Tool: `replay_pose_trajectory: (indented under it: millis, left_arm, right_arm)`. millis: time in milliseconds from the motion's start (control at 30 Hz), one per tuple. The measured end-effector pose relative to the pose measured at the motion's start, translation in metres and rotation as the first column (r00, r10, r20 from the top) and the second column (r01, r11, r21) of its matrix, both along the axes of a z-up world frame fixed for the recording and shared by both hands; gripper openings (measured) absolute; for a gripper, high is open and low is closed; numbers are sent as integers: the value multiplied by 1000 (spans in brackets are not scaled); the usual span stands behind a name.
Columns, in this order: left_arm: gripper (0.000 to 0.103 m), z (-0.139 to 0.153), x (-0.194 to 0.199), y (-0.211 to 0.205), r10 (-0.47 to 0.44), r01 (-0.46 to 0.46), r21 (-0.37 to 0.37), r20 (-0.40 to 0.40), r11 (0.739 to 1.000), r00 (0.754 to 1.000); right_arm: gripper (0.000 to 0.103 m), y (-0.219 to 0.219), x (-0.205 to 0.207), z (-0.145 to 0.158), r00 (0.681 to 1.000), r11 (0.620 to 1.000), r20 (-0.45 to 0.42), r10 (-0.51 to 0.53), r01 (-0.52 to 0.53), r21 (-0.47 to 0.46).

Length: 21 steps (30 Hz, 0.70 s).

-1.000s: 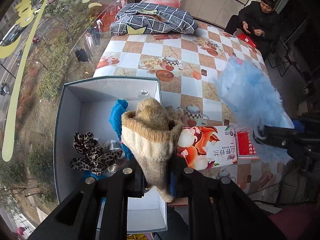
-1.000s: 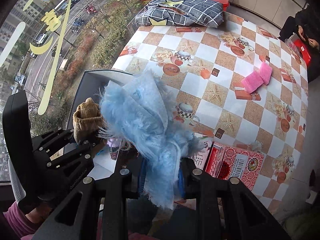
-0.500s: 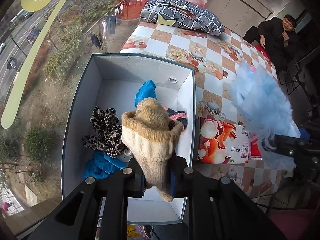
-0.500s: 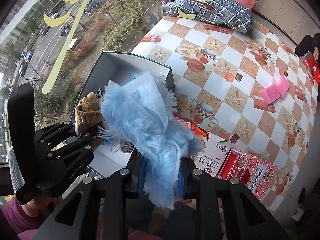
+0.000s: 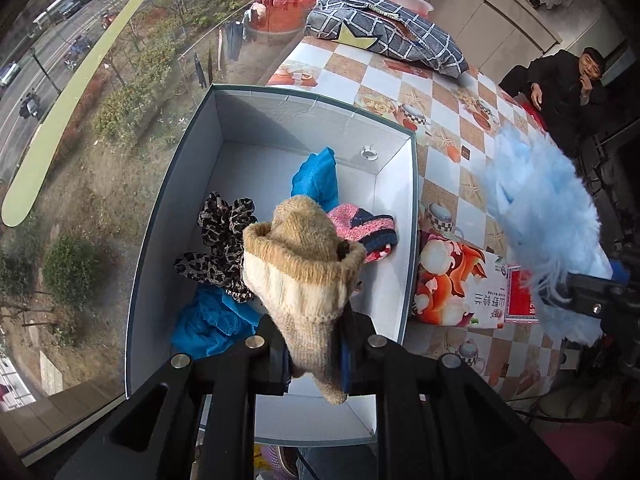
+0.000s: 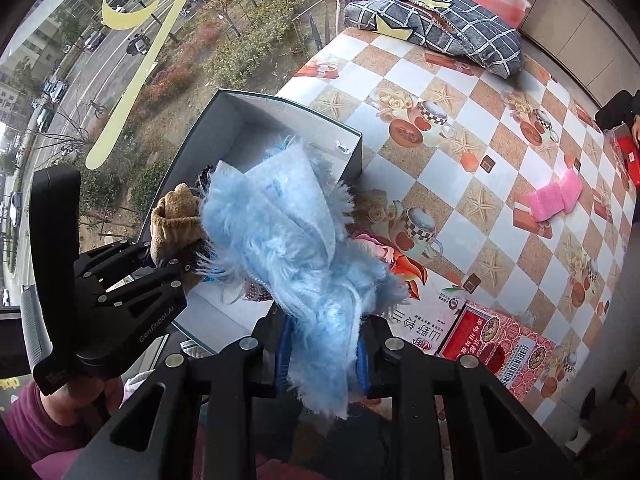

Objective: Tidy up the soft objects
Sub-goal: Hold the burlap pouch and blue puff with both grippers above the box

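My left gripper (image 5: pixel 314 354) is shut on a tan knitted sock (image 5: pixel 304 272) and holds it above the open grey box (image 5: pixel 412 216). In the box lie a leopard-print scrunchie (image 5: pixel 224 240), blue cloth (image 5: pixel 316 178) and a pink-and-navy sock (image 5: pixel 364 230). My right gripper (image 6: pixel 322 354) is shut on a fluffy light-blue cloth (image 6: pixel 292 248), held above the box's right side. That cloth also shows in the left wrist view (image 5: pixel 540 216). The left gripper and the tan sock (image 6: pixel 176 216) show in the right wrist view, left of the blue cloth.
The box stands at the table's near left corner beside a window. A printed carton (image 5: pixel 460 288) and a red packet (image 6: pixel 504 344) lie right of the box. Pink sponges (image 6: pixel 556 196) and a checked cushion (image 6: pixel 436 28) lie farther off. A seated person (image 5: pixel 572 88) is behind the table.
Both grippers have moved left and over the box with their cloths still held. The box's inside now fills more of the left wrist view.
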State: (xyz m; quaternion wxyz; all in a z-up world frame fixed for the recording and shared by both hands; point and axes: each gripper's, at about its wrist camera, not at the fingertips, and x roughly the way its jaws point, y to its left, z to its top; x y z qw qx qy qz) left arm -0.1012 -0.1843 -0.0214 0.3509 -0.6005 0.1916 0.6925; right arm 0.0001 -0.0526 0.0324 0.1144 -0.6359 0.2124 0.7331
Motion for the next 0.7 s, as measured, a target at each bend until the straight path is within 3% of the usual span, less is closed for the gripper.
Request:
replay_pose_trajectory:
  millis: [700]
  left_arm:
    - [19,-8,-11,-25,53,-52,-21,12,998,999]
  right_arm:
    - [27,-15,-18,-8,999,999,13,33,-32,-35]
